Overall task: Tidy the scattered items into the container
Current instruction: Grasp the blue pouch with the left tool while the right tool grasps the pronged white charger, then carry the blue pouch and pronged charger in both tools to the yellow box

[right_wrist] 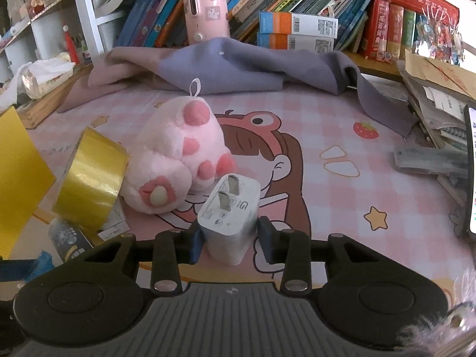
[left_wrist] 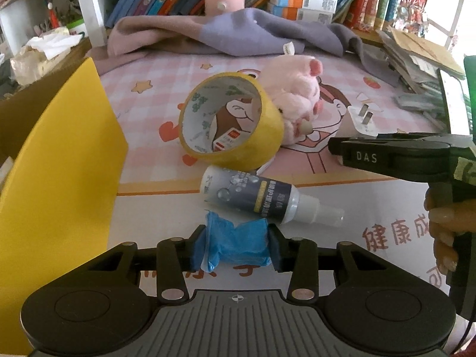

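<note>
my left gripper clamps a crumpled blue bag just above the mat | my right gripper clenches a white plug (prongs up) | beyond: spray bottle, tape roll leaning on it, pink plush | yellow container at left

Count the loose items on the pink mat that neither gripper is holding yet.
3, though more may be hidden: the yellow tape roll left of centre, the pink plush toy beside it, and the spray bottle lying in front of the tape.
</note>
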A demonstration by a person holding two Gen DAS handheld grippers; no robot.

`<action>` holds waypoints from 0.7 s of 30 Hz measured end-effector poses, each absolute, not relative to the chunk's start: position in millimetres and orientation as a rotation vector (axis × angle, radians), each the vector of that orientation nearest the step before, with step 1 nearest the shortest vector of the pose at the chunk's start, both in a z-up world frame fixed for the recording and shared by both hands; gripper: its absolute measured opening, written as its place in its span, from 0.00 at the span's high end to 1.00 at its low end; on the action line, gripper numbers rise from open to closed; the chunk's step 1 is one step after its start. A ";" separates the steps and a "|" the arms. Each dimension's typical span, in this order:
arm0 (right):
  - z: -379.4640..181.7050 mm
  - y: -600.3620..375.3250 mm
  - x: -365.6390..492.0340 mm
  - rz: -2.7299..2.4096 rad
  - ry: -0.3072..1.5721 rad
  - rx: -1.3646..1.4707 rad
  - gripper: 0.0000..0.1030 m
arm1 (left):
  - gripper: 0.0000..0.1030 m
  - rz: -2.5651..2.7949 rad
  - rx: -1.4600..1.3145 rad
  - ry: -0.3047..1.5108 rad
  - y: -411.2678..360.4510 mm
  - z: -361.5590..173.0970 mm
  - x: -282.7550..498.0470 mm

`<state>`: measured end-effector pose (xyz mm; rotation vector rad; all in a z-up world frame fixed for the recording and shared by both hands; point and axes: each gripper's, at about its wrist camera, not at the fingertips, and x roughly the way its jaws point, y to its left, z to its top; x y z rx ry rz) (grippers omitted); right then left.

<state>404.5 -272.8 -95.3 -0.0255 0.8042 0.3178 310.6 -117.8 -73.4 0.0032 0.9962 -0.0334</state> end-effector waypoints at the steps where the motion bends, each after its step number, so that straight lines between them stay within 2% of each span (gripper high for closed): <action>1: -93.9 -275.3 403.8 0.321 0.806 -0.015 0.72 | 0.61 -0.032 0.001 0.995 -117.9 -72.4 309.5; 11: -74.8 -291.2 372.0 0.407 0.797 -0.006 0.75 | 0.61 -0.081 0.046 0.956 -133.9 -55.5 292.2; 21: -35.5 -325.1 325.5 0.452 0.751 -0.050 0.75 | 0.61 -0.173 0.030 0.869 -139.3 -11.2 263.9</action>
